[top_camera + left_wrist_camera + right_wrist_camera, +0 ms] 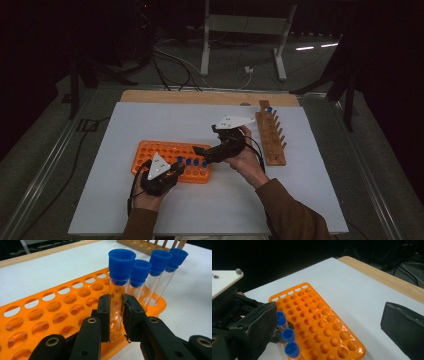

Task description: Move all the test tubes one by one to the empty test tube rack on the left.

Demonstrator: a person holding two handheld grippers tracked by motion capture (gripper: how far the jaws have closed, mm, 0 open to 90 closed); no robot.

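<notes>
Clamped tight around the clear glass of a blue-capped test tube [121, 277], those left gripper [116, 315] fingers [103, 312], gripping well below the cap, centre of the left gripper view. Stood upright at the near edge of the orange rack [50, 315], that tube, its lower end down among the holes, three more capped tubes [155, 272] lined up just behind it toward the upper right of the frame. Seen from the high view, left gripper [172, 172] parked at the lower right corner of the rack [165, 150], blue caps in a short row beside it. Right gripper [200, 152] hovered just above the rack's right end, fingers spread wide with nothing between them; in the right gripper view, one dark finger [404, 327] at lower right, the other at lower left, open air and rack holes between. Wooden peg rack [271, 135] waited further right on the white desk [300, 200], one blue cap at its far end.

Looked like the pick-or-seat step at the orange rack, tube gripped but not clearly lifted. Next move called for a straight vertical travel, keeping clear of the neighbouring caps, no tilting against the hole's rim
</notes>
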